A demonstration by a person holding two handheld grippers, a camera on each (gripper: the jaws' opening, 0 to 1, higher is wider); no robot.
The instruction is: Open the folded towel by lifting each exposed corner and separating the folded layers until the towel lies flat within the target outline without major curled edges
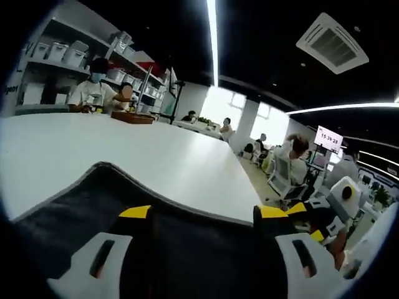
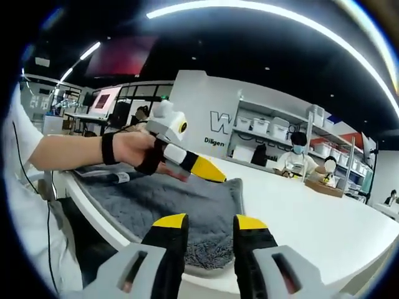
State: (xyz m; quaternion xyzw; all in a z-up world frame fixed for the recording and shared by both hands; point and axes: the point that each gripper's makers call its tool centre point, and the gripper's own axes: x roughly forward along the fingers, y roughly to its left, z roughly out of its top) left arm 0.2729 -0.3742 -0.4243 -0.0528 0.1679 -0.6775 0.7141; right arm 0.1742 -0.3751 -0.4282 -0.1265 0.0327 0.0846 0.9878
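A dark grey fluffy towel (image 2: pixel 187 202) lies on the white table (image 2: pixel 299 215), near its corner, with a light trimmed edge. In the left gripper view the towel (image 1: pixel 93 205) spreads under my left gripper (image 1: pixel 204 215), whose yellow-tipped jaws stand wide open just above the cloth. From the right gripper view, a hand holds the left gripper (image 2: pixel 212 173) low over the towel's far side. My right gripper (image 2: pixel 210 223) is open above the towel's near edge, nothing between its jaws. The right gripper (image 1: pixel 312 227) also shows at the right of the left gripper view.
Bare white table (image 1: pixel 124 146) stretches beyond the towel. A brown tray (image 1: pixel 132 117) sits at its far end, where people sit. Shelves with white bins (image 1: pixel 59 53) line the wall. The person's sleeve (image 2: pixel 19 187) is at the left.
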